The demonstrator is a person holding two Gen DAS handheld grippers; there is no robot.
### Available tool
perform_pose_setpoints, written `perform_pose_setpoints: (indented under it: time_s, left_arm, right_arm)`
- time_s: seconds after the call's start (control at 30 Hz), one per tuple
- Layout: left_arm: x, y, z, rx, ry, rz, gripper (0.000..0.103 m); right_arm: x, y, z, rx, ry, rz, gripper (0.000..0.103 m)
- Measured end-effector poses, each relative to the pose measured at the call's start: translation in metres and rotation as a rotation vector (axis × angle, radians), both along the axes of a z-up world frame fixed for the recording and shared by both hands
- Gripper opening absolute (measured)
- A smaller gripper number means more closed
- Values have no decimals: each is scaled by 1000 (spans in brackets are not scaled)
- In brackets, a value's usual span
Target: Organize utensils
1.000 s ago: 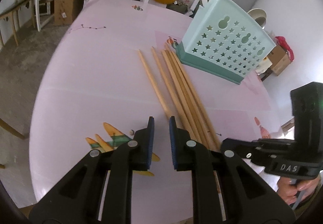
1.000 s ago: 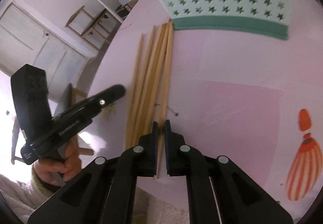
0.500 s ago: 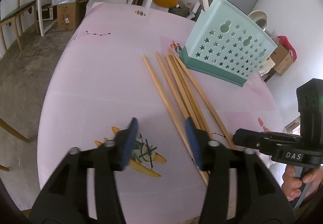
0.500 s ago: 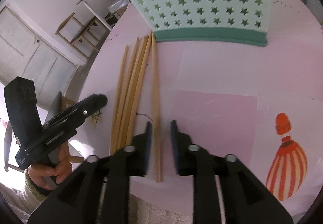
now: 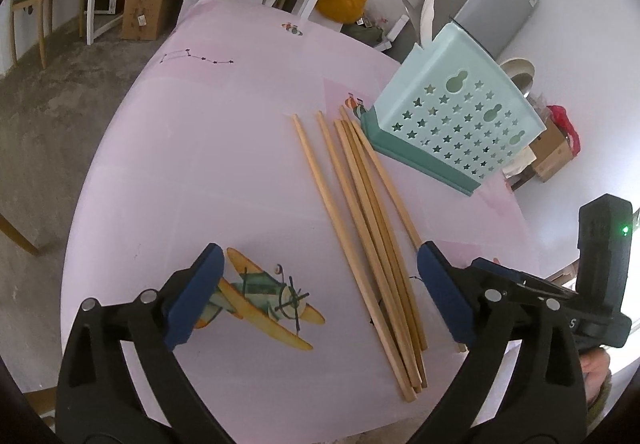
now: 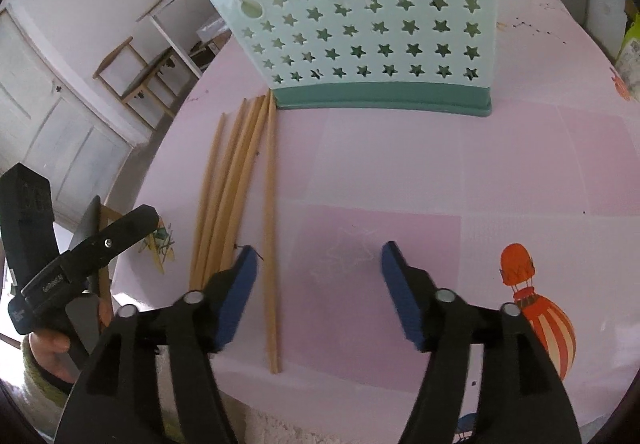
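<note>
Looking at the chopsticks, I count six lying loose on the pink counter, far tips beside the one star-punched utensil holder. Both jaws stand wide and empty: left hand-held gripper above the near ends, right hand-held gripper astride the outlying stick. I'd close squarely on that single stick, near its end, then tip it into the holder.

We see long wooden chopsticks lying on the round pink table, far ends just beside the left corner of the mint star-perforated plastic utensil holder; one chopstick lies apart, right of the bunch.
</note>
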State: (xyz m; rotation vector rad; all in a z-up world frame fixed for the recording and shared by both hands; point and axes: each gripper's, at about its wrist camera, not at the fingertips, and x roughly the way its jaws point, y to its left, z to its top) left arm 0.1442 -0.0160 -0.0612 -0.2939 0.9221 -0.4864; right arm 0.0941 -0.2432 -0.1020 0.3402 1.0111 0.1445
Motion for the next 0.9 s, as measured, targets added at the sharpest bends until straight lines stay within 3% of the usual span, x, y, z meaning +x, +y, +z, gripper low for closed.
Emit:
perform_pose_setpoints:
  time_s: [0.37,0.63,0.9]
  left_arm:
    - [-1,3,1,29,10,5,95]
    - [2,6,1,16,23,20,95]
    - [3,9,2,-10,26,24,95]
  right_arm:
    - [0,13,0,-76,-11,3,96]
    - [1,10,-3,-151,1,-62,97]
    - [1,11,-3,-164,0,-80,97]
